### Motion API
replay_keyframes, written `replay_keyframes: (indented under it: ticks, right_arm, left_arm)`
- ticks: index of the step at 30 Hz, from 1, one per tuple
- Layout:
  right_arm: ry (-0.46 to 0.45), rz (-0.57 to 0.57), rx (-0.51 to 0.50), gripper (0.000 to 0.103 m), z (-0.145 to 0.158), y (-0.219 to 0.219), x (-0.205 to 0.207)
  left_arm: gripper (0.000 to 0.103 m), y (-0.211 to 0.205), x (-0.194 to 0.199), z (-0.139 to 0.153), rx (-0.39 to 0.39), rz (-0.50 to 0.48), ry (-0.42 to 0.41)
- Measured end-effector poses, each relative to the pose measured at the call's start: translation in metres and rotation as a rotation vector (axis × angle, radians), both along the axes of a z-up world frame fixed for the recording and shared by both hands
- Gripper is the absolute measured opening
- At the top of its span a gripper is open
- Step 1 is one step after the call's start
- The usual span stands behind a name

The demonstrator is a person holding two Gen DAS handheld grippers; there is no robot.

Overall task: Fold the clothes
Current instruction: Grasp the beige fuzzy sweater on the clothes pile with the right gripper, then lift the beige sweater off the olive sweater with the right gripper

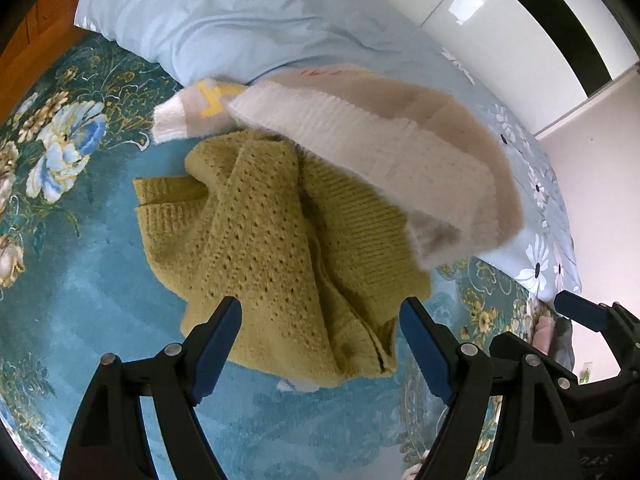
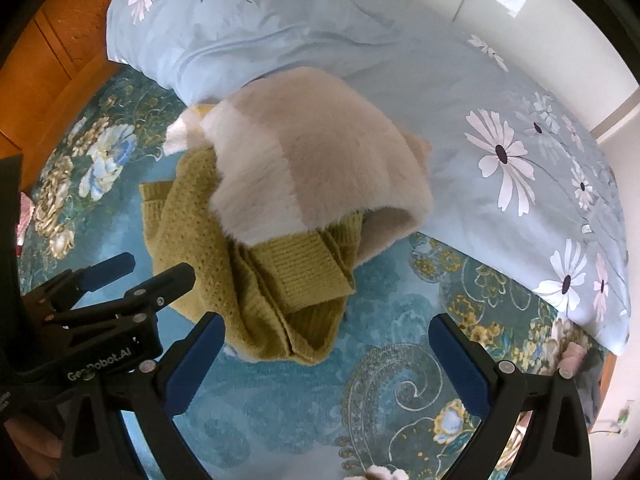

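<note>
Nearest the left gripper, its two blue-padded fingers stand spread wide with nothing between them; the near hem of the mustard knit sweater lies just beyond and partly between the fingertips, but no pad touches it. The right gripper is likewise fully spread and empty, hovering over bare teal floral bedspread, with the sweater's ribbed cuff just ahead of its left finger. Each tool shows at the edge of the other's view, cut off by the frame.

Just ahead of both grippers the sweater lies crumpled in a heap, its folds overlapping so that sleeves and body are hard to tell apart. A small pale scrap peeks from under its near edge in the left view; what it is cannot be told.

Farther on, a fluffy cream and beige garment drapes over the sweater's far part, hiding it. Its shape is blurred in the left view, and a yellow mark on its far end is unreadable.

Beyond lies a pale blue quilt with white flowers, running out of frame to the right, then a white wall.
</note>
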State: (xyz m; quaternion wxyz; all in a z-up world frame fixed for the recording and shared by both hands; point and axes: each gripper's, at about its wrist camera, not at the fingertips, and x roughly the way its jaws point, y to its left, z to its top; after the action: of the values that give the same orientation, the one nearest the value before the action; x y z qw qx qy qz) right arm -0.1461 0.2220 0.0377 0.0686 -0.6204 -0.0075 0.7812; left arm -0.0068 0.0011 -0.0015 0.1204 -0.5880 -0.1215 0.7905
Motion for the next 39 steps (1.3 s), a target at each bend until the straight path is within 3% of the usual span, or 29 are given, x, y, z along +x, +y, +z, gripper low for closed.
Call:
replay_keyframes:
  ticks: [11, 14, 20, 26, 28, 29, 31, 32, 36, 39]
  right_arm:
    - [0.009, -0.073, -0.087, 0.102, -0.018, 0.018, -0.017]
    - [0.077, -0.124, -0.181, 0.101, -0.016, 0.029, -0.019]
    - [0.199, -0.374, -0.509, 0.098, -0.035, 0.057, -0.025]
    - [0.263, -0.690, -0.821, 0.075, -0.056, 0.094, -0.024]
    - [0.268, -0.767, -0.896, 0.055, -0.059, 0.100, -0.020]
    - [0.281, -0.795, -0.916, 0.050, -0.058, 0.103, -0.018]
    - [0.327, -0.832, -0.938, 0.032, -0.052, 0.104, -0.014]
    - [0.341, -0.837, -0.944, 0.028, -0.048, 0.104, -0.015]
    - [0.341, -0.819, -0.928, 0.017, -0.030, 0.105, -0.022]
    - [0.390, -0.792, -0.967, 0.014, -0.008, 0.112, -0.026]
  left_arm:
    - [0.082, -0.002, -0.037, -0.002, 0.024, -0.023, -0.001]
    - [0.082, -0.015, -0.040, 0.002, 0.052, 0.016, 0.018]
    - [0.082, -0.057, -0.037, 0.002, 0.129, 0.107, 0.014]
    - [0.082, -0.108, -0.017, 0.003, 0.097, 0.195, 0.053]
    - [0.082, -0.121, -0.011, -0.002, 0.112, 0.230, 0.015]
    - [0.082, -0.124, -0.010, -0.004, 0.118, 0.239, -0.006]
    - [0.082, -0.130, -0.008, -0.008, 0.127, 0.256, -0.046]
    - [0.082, -0.132, -0.007, -0.008, 0.126, 0.254, -0.050]
    - [0.082, -0.133, -0.004, -0.002, 0.132, 0.245, -0.052]
    - [0.082, -0.135, 0.000, 0.005, 0.134, 0.241, -0.037]
